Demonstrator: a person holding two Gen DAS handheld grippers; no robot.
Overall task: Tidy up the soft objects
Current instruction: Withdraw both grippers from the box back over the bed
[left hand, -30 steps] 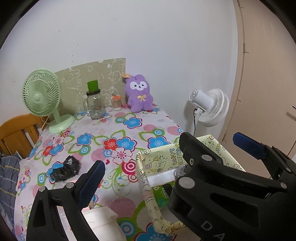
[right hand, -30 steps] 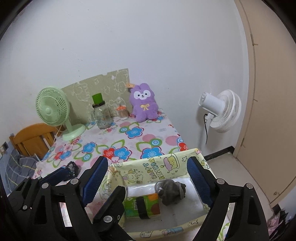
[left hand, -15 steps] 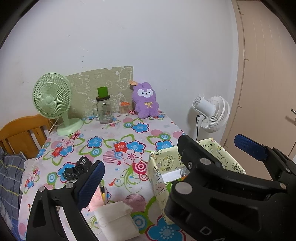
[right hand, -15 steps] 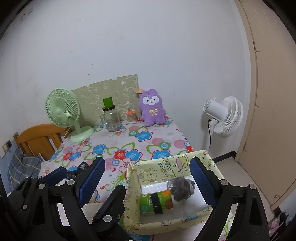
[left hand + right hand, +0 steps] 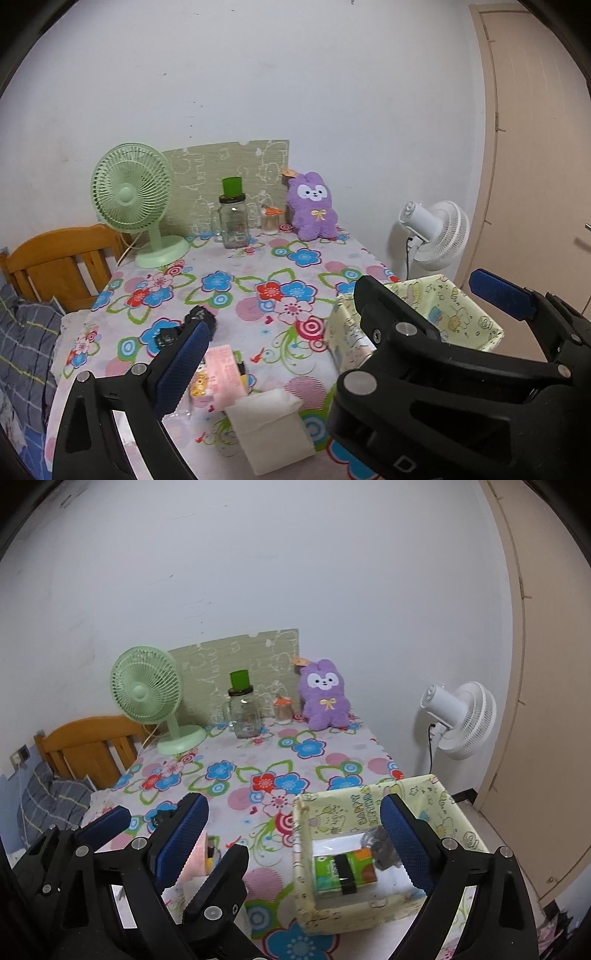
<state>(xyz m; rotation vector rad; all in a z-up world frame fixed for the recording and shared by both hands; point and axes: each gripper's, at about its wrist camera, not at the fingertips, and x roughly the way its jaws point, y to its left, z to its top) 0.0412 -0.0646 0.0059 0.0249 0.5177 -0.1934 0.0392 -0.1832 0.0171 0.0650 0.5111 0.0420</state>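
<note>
Inside the pale yellow cartoon-print fabric box (image 5: pixel 373 812), a grey fuzzy soft bundle (image 5: pixel 382 851) sits beside a green tissue pack (image 5: pixel 341 873), just below the right gripper (image 5: pixel 295 843), whose blue-padded jaws stand wide and empty. Further left, the left gripper (image 5: pixel 332 325) also gapes wide, above a white folded cloth (image 5: pixel 273 428) and a pink packet (image 5: pixel 221 373).
</note>
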